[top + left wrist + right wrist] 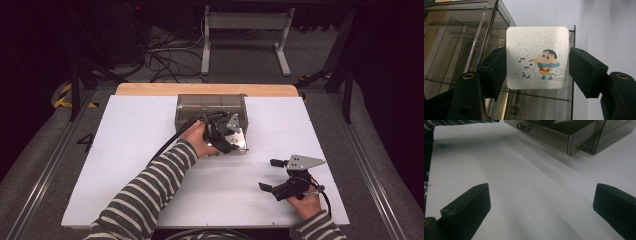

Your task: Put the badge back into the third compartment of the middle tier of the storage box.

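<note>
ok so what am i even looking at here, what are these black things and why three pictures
A person in a striped sleeve holds a hand-held claw in each hand; no robot arm is involved. One picture comes from a camera above the white table. The other two come from cameras riding on the claws, looking along their black jaws. On the table stands a smoky see-through drawer box with its drawer pulled out. The left claw is over that drawer, gripping a white square card by its two side edges; it bears a cartoon of a child and a snowman. The right claw rests low over the bare table, jaws wide open, holding nothing.
</note>
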Action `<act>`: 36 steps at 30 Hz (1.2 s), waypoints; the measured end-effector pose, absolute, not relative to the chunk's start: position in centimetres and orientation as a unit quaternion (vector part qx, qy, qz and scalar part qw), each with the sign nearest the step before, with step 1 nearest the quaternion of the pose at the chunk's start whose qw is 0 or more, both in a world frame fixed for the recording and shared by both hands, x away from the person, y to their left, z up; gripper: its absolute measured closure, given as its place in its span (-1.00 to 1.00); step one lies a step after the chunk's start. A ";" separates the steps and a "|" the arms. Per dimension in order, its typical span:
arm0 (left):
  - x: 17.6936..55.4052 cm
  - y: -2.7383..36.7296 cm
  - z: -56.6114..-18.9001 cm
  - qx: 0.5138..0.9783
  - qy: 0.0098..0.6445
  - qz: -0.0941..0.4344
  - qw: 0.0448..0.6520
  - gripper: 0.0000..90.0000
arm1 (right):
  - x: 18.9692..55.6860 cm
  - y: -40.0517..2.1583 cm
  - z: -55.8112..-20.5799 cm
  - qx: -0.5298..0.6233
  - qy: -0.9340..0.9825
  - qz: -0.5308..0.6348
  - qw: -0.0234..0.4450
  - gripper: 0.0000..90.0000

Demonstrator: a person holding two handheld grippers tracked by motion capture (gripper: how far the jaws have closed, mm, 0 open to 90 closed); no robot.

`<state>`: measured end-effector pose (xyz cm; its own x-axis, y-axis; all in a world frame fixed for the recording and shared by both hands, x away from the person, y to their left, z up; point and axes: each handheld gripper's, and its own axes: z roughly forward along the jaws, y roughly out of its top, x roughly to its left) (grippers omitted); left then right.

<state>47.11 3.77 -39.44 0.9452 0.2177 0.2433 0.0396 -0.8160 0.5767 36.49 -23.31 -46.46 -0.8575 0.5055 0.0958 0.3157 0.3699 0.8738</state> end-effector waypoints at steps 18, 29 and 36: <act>47.5 3.9 -39.6 0.941 0.073 0.137 0.301 -0.30 | 36.5 -23.2 -46.5 0.248 0.825 0.500 0.093 -0.96; 46.7 4.7 -37.9 0.933 0.069 0.143 0.323 -0.17 | 36.6 -23.2 -46.5 0.248 0.824 0.501 0.093 -0.96; 45.6 5.4 -36.7 0.933 0.068 0.136 0.328 0.29 | 36.5 -23.2 -46.5 0.248 0.824 0.501 0.094 -0.96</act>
<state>45.64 5.43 -36.71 0.9540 0.2158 0.2083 0.0381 -0.7761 0.6294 36.53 -23.25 -46.51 -0.8595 0.5025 0.0939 0.3150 0.3760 0.8714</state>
